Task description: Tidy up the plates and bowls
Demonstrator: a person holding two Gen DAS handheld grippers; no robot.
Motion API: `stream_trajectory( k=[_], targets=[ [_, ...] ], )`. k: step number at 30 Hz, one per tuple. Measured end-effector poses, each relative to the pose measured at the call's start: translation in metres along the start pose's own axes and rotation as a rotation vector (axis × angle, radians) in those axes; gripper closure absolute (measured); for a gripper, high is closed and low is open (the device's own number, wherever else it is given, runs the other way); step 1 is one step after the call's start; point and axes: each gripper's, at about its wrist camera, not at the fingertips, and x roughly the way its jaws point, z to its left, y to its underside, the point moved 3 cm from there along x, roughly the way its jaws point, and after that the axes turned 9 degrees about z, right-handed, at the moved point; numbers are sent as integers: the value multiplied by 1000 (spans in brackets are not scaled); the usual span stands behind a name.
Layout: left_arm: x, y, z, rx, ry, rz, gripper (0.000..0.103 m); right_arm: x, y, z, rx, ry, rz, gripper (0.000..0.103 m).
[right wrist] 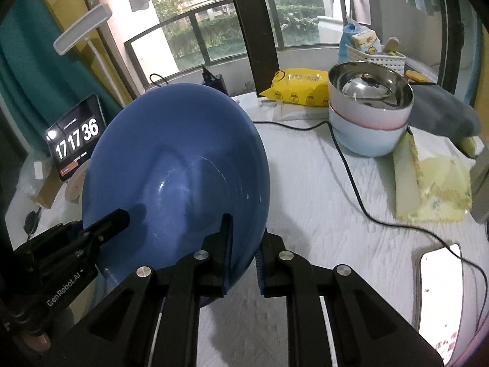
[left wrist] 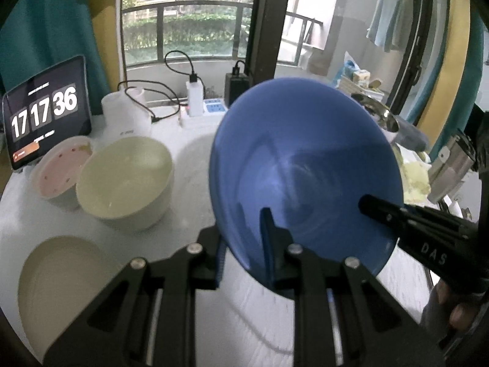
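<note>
Fingers of both grippers, left (left wrist: 244, 244) and right (right wrist: 243, 244), pinched nearly closed on blue bowl (left wrist: 305, 159) rim, bowl tilted above counter (right wrist: 321, 208). Cream bowl (left wrist: 125, 180) at frame left, bare counter between.

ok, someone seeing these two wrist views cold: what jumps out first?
The big blue bowl fills the middle of both views, tilted, clear of the table, with the left gripper and right gripper each clamped on its rim. Next, the tablet clock at far left, then the steel-lined stacked bowls at the right wrist view's upper right.
</note>
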Motion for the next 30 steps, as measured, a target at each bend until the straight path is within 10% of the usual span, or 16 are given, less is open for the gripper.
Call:
stream_trajectory(
  k=[30],
  targets=[
    [-30,75,15,-22,33,103,80,-16,67,29,-20,-8,118,77]
  ],
)
